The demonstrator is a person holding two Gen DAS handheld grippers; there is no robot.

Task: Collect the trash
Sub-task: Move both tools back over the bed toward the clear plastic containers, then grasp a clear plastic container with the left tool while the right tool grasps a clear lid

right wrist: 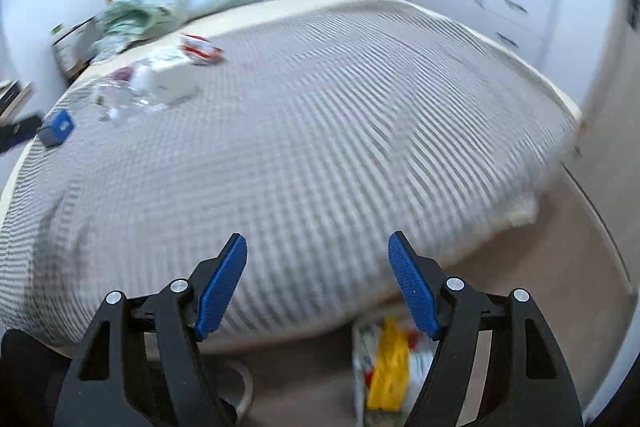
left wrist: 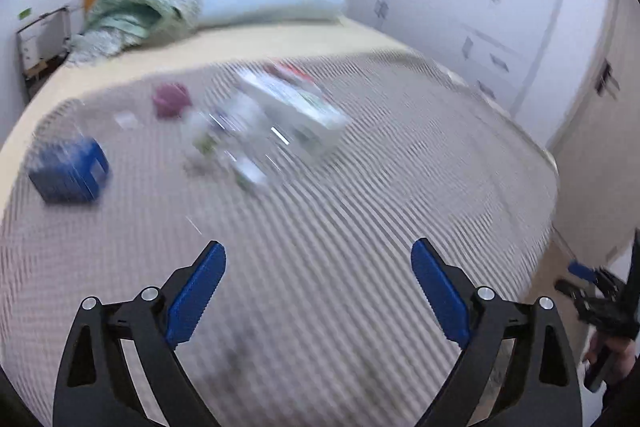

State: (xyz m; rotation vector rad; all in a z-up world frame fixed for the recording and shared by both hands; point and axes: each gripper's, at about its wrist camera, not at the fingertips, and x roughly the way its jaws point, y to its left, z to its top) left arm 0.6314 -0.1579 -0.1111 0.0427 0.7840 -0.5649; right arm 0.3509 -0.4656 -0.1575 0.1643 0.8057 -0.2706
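Trash on the bed: a loose cluster is lying on the striped grey cover of the bed (left wrist: 360,211), toward the headboard end and left of centre.
Blue box (left wrist: 70,169): a small dark-blue carton is sitting apart from the rest, nearest the left edge of the bed.
Purple item (left wrist: 170,99): a rounded purple lump is lying just behind the clear plastic; its kind is not readable.
Clear plastic (left wrist: 236,139): a crumpled transparent piece with green and dark print is touching the white carton.
White carton (left wrist: 296,111): a pale box with printed sides is lying tilted in the middle of the cluster.
Red and white wrapper (right wrist: 200,49): it is lying just beyond the carton, toward the pillow (left wrist: 268,1).
Trash on the floor: a bag (right wrist: 386,371) with yellow and red contents is sitting at the foot of the bed, below the right gripper.
Left gripper (left wrist: 318,297): its blue pads are standing wide apart with nothing between them, hovering above the cover.
Right gripper (right wrist: 318,283): released too, jaws spread and empty, hanging over the bed's near edge.
Hard to make out: both views are smeared by blur, so labels and outlines are unreadable.
Cut off: the bag is partly hidden behind the right gripper's finger.
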